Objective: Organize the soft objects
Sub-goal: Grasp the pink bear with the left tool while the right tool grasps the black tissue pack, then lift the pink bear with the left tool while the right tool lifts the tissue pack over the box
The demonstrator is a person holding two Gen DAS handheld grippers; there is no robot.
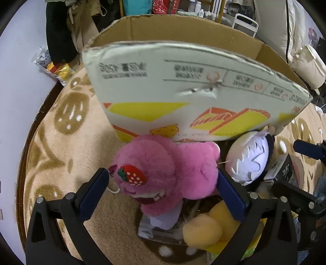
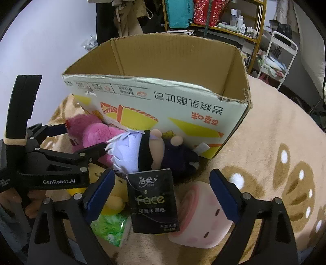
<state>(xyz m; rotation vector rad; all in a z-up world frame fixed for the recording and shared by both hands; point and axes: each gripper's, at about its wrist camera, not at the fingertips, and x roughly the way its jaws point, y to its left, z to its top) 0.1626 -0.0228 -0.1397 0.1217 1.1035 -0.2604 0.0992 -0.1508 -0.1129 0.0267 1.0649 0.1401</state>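
A pink plush bear with a strawberry on its ear lies against the open cardboard box. My left gripper is open, its fingers either side of the bear; it also shows in the right wrist view. A white-haired doll lies beside the bear, and a yellow plush is below it. My right gripper is open over a black tissue pack, a pink roll-shaped plush and a green tissue pack.
The box stands open on a beige paw-print blanket. Shelves and a white cart stand behind. A snack bag lies at the left.
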